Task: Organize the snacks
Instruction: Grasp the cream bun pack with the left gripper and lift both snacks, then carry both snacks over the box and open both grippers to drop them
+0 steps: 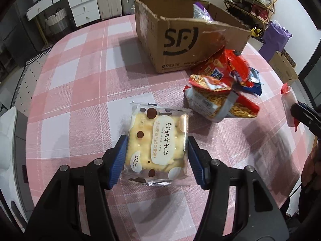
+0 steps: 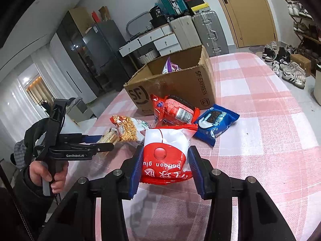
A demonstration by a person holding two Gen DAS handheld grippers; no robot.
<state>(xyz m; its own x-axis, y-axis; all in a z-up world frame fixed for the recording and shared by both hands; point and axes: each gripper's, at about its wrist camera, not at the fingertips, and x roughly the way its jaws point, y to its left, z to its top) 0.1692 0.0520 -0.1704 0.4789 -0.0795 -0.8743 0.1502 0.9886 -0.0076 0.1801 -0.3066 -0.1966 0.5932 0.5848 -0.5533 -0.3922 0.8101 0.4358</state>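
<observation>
Two held packets, cracker pack (image 1: 156,140) and red-white bag (image 2: 166,156); three loose by one box (image 2: 180,80).

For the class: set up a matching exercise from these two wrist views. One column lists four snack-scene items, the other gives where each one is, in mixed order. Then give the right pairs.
Items
1. cracker pack
2. red-and-white bag
3. blue cookie pack
4. purple bag

Places
A. inside the cardboard box
B. lying on the checked tablecloth, beside the box
C. between the pads of the left hand-held gripper
D. between the pads of the right hand-held gripper

Pairs: 1-C, 2-D, 3-B, 4-A
</observation>
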